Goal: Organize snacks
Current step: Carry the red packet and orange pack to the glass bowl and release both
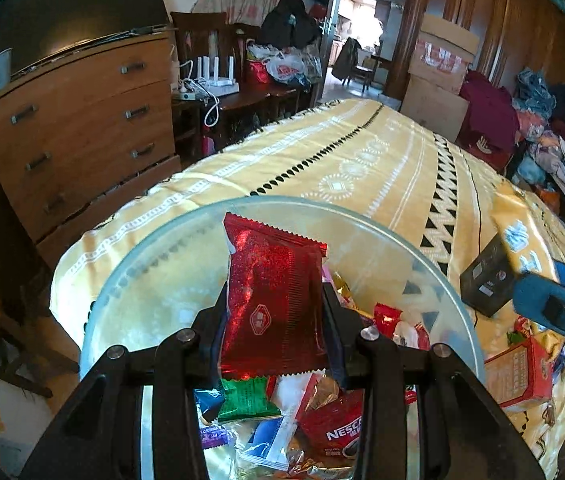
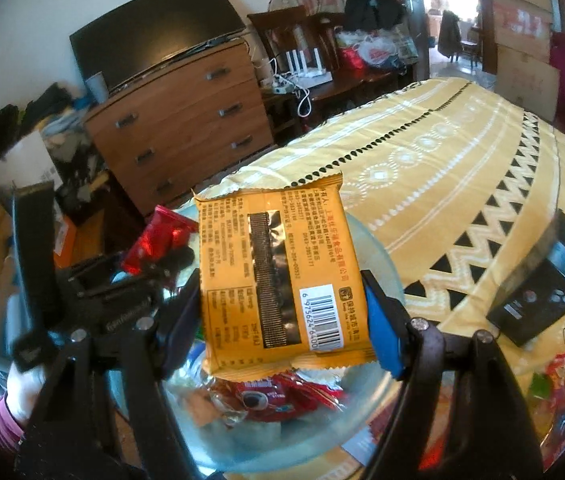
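1. Left gripper (image 1: 274, 312) pinches one red packet (image 1: 272, 300), upright over the glass bowl (image 1: 130, 272).
2. Right gripper (image 2: 282, 308) clamps one orange packet (image 2: 282, 276), above that bowl.
3. One bowl on the bed (image 1: 362, 152), many snacks (image 1: 282, 420) inside.
4. One black box (image 2: 546, 284) beside.

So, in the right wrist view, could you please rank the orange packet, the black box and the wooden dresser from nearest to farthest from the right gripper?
1. Orange packet: clamped in the right gripper, above the glass bowl.
2. Black box: to the right, on the yellow cloth.
3. Wooden dresser: far back left, against the wall.
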`<state>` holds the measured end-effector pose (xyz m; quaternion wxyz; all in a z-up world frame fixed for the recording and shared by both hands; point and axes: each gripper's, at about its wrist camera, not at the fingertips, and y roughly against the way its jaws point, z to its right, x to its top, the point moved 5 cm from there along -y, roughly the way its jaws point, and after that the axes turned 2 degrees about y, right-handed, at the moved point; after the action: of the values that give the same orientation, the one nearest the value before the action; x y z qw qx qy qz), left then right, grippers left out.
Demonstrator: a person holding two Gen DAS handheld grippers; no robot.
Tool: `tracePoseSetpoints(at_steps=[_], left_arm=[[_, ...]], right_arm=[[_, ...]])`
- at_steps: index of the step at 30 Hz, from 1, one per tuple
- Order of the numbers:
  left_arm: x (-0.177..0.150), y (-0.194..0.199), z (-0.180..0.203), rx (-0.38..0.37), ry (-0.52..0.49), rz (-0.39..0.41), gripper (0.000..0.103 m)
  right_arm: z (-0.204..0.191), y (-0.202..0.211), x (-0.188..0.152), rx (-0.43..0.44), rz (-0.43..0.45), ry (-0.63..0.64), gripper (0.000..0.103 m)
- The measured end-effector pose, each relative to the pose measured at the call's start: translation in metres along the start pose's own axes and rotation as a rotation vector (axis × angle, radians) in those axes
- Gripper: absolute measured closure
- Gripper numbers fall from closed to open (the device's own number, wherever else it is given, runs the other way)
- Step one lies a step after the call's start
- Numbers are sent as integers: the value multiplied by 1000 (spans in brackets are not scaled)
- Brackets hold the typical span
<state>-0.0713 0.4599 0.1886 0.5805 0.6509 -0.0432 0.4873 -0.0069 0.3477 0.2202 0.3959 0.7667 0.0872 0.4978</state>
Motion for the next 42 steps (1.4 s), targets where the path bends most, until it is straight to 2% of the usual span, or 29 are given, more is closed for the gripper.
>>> tracePoseSetpoints(at_steps=[8, 27, 32, 34, 38, 40, 42], left_arm=[[-5, -16, 4, 8, -16, -53, 62], [-9, -37, -3, 22, 8, -118, 60], [-10, -42, -7, 33, 18, -143, 56], [-10, -41, -7, 37, 15, -140, 48], [-9, -40, -4, 42, 9, -133, 47], [-10, -40, -3, 43, 8, -133, 45], [-10, -41, -3, 47, 8, -134, 40]], right_arm=[[-4, -24, 0, -3, -42, -4, 29], [-5, -41, 1, -18, -74, 2, 28], [-4, -44, 1, -32, -82, 7, 27], [-3, -43, 1, -31, -80, 4, 27], [-3, -38, 2, -37, -69, 6, 24], [-3, -36, 3, -36, -66, 6, 22], [-4, -35, 2, -34, -61, 10, 15]])
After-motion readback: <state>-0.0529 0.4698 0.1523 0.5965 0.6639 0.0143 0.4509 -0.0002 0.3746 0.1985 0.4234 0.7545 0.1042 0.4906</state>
